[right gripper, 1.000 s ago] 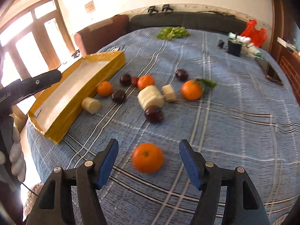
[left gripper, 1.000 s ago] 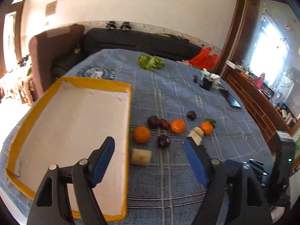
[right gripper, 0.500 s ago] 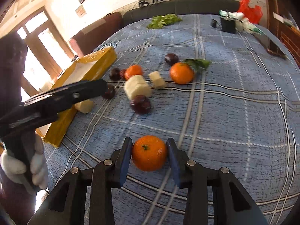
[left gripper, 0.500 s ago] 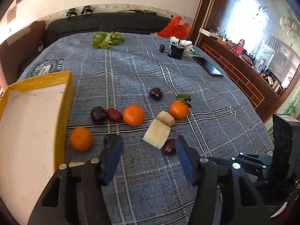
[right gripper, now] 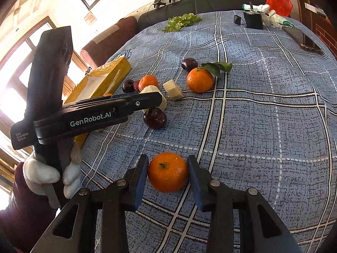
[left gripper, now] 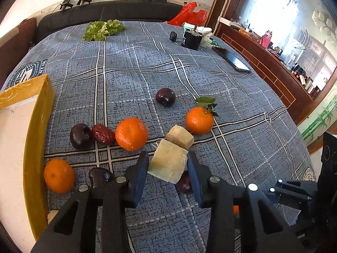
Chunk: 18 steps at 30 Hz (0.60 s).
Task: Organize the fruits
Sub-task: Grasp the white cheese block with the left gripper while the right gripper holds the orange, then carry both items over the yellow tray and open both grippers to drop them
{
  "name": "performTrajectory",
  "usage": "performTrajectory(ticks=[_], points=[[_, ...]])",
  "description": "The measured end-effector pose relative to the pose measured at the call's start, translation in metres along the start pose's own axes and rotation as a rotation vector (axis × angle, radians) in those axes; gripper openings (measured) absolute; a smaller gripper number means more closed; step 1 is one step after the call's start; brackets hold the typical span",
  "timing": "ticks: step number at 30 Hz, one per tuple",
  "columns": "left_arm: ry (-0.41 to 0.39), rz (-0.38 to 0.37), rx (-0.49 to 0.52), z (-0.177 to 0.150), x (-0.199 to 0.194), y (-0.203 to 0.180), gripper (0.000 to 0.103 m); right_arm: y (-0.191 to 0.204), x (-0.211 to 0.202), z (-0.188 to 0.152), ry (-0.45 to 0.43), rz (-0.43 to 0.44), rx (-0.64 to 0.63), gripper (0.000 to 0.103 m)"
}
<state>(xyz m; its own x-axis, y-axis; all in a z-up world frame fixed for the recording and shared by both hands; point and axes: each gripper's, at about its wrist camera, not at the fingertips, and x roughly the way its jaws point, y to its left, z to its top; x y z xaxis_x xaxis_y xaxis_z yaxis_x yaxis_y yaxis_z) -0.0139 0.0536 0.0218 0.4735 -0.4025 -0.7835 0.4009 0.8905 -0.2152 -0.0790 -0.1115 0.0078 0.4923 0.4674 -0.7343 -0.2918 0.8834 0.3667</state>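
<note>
My left gripper [left gripper: 167,166] is closing around a large pale block [left gripper: 166,160] on the blue plaid cloth, both pads against its sides. A smaller pale block [left gripper: 180,137], three oranges [left gripper: 131,133] [left gripper: 199,120] [left gripper: 59,175], dark plums [left gripper: 165,97] [left gripper: 81,136] and a red date [left gripper: 103,133] lie around it. The yellow-rimmed box [left gripper: 35,147] stands at the left. My right gripper [right gripper: 168,170] is shut on a separate orange [right gripper: 167,171] resting on the cloth. In the right wrist view the left gripper [right gripper: 155,101] reaches in from the left, held by a white-gloved hand [right gripper: 42,172].
Lettuce [left gripper: 103,29] lies at the far end of the cloth. A black box [left gripper: 190,40], a phone [left gripper: 233,60] and a red bag [left gripper: 187,14] sit at the far right. A wooden cabinet [left gripper: 273,73] runs along the right side.
My left gripper swung right from over the box, dropped to the large pale block and narrowed around it. My right gripper closed on the near orange half a second ago and has stayed there.
</note>
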Motion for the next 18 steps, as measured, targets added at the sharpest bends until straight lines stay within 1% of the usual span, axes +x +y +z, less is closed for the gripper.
performTrajectory(ticks=[3, 6, 8, 11, 14, 16, 18], points=[[-0.003, -0.012, -0.017, 0.000, 0.005, 0.001, 0.038, 0.002, 0.000, -0.001, -0.002, -0.010, -0.008, 0.042], [-0.011, 0.001, -0.038, 0.001, 0.004, 0.000, 0.036, 0.005, 0.000, -0.001, -0.007, -0.024, -0.019, 0.042], [-0.037, 0.009, -0.046, -0.001, -0.004, 0.000, 0.036, 0.007, 0.000, -0.002, -0.013, -0.028, -0.026, 0.041], [-0.093, 0.009, -0.075, -0.005, -0.029, 0.005, 0.036, 0.009, -0.005, -0.001, -0.031, -0.034, -0.026, 0.041], [-0.153, 0.019, -0.117, -0.013, -0.064, 0.017, 0.037, 0.011, -0.011, -0.001, -0.040, -0.015, -0.009, 0.041], [-0.187, 0.038, -0.152, -0.021, -0.088, 0.029, 0.037, 0.020, -0.018, 0.003, -0.052, -0.007, -0.019, 0.041], [-0.219, 0.087, -0.199, -0.031, -0.112, 0.048, 0.037, 0.032, -0.025, 0.007, -0.064, 0.007, -0.042, 0.041]])
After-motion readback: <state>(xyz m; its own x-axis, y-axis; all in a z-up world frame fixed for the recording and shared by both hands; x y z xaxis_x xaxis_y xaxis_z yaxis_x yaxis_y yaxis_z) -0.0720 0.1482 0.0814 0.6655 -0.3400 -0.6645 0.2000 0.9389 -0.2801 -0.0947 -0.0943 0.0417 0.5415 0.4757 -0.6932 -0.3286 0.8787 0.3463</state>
